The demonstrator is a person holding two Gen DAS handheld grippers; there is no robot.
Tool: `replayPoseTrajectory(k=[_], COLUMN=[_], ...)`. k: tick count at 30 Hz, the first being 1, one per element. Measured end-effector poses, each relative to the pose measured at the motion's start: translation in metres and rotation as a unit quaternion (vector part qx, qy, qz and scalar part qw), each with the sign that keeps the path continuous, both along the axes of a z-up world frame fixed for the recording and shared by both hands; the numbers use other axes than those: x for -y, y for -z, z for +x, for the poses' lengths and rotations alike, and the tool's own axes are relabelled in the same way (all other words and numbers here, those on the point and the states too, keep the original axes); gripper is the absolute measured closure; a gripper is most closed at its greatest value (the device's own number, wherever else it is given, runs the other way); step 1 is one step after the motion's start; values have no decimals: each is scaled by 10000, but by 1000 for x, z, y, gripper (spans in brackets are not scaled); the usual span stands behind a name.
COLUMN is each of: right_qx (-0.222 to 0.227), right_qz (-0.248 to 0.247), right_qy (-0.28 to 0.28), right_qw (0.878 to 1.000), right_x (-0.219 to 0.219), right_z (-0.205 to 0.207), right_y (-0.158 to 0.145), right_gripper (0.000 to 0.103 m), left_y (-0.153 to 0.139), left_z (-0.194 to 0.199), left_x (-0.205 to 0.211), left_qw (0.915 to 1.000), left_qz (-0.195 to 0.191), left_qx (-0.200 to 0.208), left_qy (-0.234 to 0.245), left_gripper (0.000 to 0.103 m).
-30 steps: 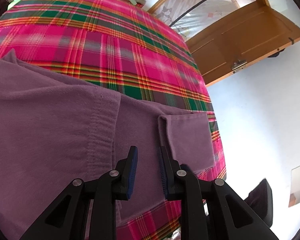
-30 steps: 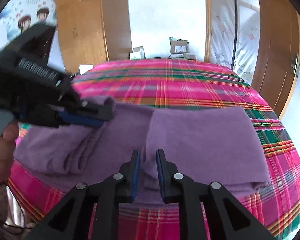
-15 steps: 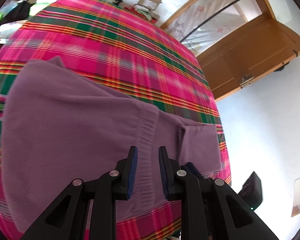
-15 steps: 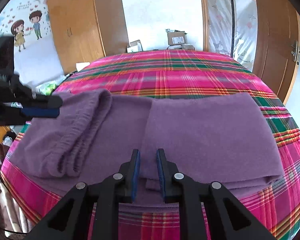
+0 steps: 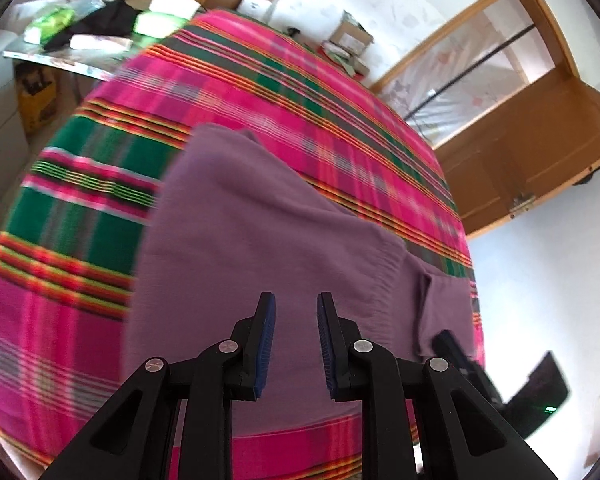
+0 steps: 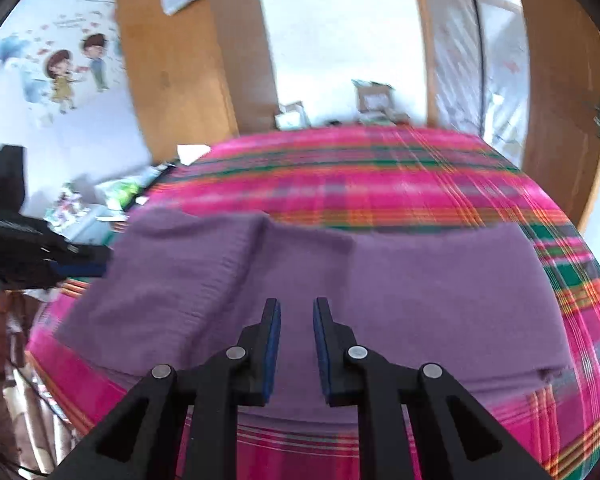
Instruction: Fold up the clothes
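- The purple garment [image 6: 380, 300] lies flat on the near half of the plaid bedspread [image 6: 380, 184], which covers the bed; in the right wrist view it fills the middle of the frame, with its near edge close to the bed's edge at 6 o'clock
- It looks already folded in: a ribbed hem panel [image 6: 188, 280] lies doubled over the body toward 9 o'clock, and a second layer with a straight edge covers the side toward 3 o'clock
- In the left wrist view the same garment [image 5: 260, 248] runs from 11 o'clock down to 5 o'clock, the ribbed edge [image 5: 392, 276] crossing it near 3 o'clock, with a smaller flap beyond
- Judged from this, the side folds are done; what seems left is a final fold to halve the long strip, and perhaps some smoothing
- The right gripper [image 6: 297, 308] hangs over the cloth with its blue pads apart, holding nothing; whether it touches the fabric cannot be told
- The left gripper [image 5: 296, 304] is likewise parted and empty above the garment, and shows in the right wrist view at 9 o'clock [image 6: 80, 266], just off the cloth's edge
- Further out: a wooden door [image 5: 532, 168] at 2 o'clock, cardboard boxes [image 6: 374, 96] and a wardrobe [image 6: 180, 68] past the bed's far side at 12 o'clock, and a cluttered side table [image 5: 72, 40] at 10 o'clock
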State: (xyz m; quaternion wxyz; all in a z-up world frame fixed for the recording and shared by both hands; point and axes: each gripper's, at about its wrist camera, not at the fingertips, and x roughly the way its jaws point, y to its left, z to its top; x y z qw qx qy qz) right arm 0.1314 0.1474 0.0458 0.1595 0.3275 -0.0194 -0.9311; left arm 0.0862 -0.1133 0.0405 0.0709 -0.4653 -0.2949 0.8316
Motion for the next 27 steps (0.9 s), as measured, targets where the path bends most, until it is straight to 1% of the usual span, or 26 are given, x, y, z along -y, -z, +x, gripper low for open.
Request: replayPoseTrajectory(k=[3, 5, 6, 7, 14, 16, 18, 21, 24, 27], right_qx=[-140, -208, -199, -168, 34, 55, 40, 63, 105, 143], right_qz=[20, 88, 132, 171, 268, 309, 336, 351, 316, 553], right_qy=[-471, -783, -968, -1114, -2051, -2285, -2488, -2803, -3006, -2963], right_qw=[9988, 9967, 9950, 9935, 9784, 9730, 9680, 9592, 9532, 9534], right_x=[23, 40, 51, 61, 127, 143, 158, 178, 190, 200], right_z=[3, 5, 6, 8, 16, 21, 26, 32, 35, 35], right_y=[-8, -9, -8, -5, 14, 18, 21, 25, 29, 38], right_gripper=[86, 83, 79, 78, 77, 72, 71, 64, 61, 57], left_y=[4, 8, 10, 11, 24, 28, 33, 39, 43, 46], left_z=[7, 9, 11, 13, 26, 27, 30, 32, 32, 28], left_x=[20, 29, 33, 37, 54, 57, 60, 64, 65, 68], left_qw=[9997, 9991, 9989, 9986, 9972, 9967, 9964, 9959, 9956, 9956], left_qz=[11, 15, 26, 37, 43, 48, 64, 82, 100, 110], left_qx=[63, 94, 103, 109, 302, 357, 422, 509, 551, 566], left_qy=[-249, -406, -459, -511, -684, -722, -734, -738, -752, -742], left_gripper=[81, 81, 81, 81, 81, 81, 81, 81, 81, 81])
